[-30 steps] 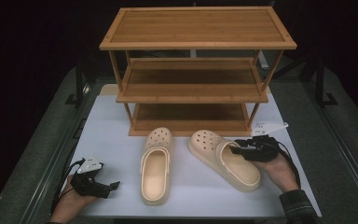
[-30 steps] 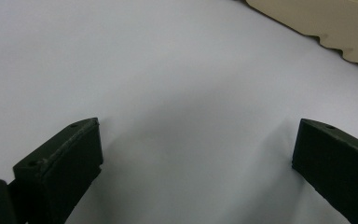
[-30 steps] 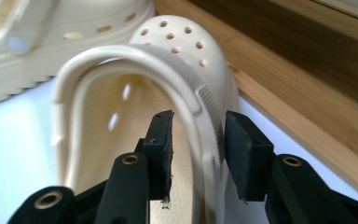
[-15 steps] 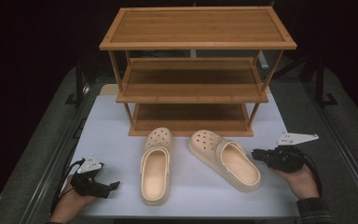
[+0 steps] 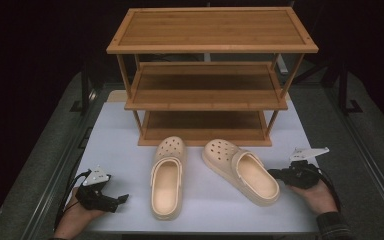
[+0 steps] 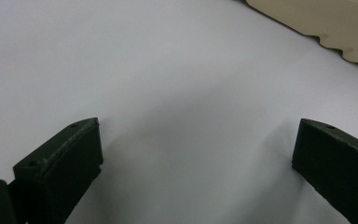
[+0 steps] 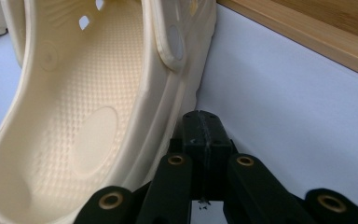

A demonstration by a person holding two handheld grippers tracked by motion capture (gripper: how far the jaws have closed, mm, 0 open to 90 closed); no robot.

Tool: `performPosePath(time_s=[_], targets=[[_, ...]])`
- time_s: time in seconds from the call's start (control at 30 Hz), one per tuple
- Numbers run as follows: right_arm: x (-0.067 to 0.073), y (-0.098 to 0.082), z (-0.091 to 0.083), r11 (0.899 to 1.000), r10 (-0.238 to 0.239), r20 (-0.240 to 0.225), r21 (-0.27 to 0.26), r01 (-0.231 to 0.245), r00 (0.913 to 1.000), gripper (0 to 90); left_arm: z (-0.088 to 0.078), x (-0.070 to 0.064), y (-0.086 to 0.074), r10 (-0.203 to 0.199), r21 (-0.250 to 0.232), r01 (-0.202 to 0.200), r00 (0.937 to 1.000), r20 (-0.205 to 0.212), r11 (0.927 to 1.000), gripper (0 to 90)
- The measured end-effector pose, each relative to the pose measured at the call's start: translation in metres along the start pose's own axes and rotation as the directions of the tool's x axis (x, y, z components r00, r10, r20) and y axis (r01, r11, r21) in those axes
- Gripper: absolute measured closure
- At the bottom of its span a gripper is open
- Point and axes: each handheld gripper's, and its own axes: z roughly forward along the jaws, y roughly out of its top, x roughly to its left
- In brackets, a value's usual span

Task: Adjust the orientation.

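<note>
High view puts the right gripper [image 5: 276,174], jaws pressed together on nothing, beside the heel of the right-hand clog [image 5: 241,170] at lower centre, so it should open before gripping the heel rim, while the left gripper [image 5: 121,199] rests wide open at lower left

Right clog [image 7: 88,112] toe (and left-hand rim) cut off by frame.

Black two-jaw left gripper [image 5: 121,198] with grey three-cornered plate [image 5: 96,175] and black cable [image 5: 66,197]. Matching right gripper [image 5: 271,173] with pale plate [image 5: 307,152], brass-ringed pivot holes [image 7: 175,160] and flat black pads [image 6: 70,151]. Dark checked sleeve [image 5: 334,226] at right wrist.
</note>
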Motion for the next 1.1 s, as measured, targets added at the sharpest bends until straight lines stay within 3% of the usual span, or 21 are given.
performPosePath(time_s=[0.47, 0.87, 0.9, 1.0, 1.1], targets=[[0.027, 0.01, 0.019, 0.998, -0.056, -0.106, 0.026, 0.059, 0.9928, 90.0, 0.0, 0.0, 0.0, 0.0, 0.0, 0.0, 1.0, 0.001, 1.0, 1.2], [0.051, 0.022, 0.037, 0.991, -0.119, -0.175, 0.045, 0.128, 0.9775, 89.9, 0.0, 0.0, 0.0, 0.0, 0.002, 0.0, 1.0, 0.001, 1.0, 1.2], [0.056, 0.024, 0.041, 0.988, -0.133, -0.188, 0.052, 0.145, 0.9732, 89.9, 0.0, 0.0, 0.0, 0.0, 0.001, 0.0, 1.0, 0.001, 1.0, 1.2], [0.056, 0.026, 0.042, 0.987, -0.138, -0.184, 0.054, 0.15, 0.9732, 89.9, 0.0, 0.0, 0.0, 0.001, 0.001, -0.001, 1.0, 0.001, 1.0, 1.2], [0.051, 0.028, 0.04, 0.991, -0.12, -0.158, 0.037, 0.127, 0.9801, 89.9, 0.0, 0.0, 0.0, 0.0, 0.001, 0.0, 1.0, 0.002, 1.0, 1.2]])
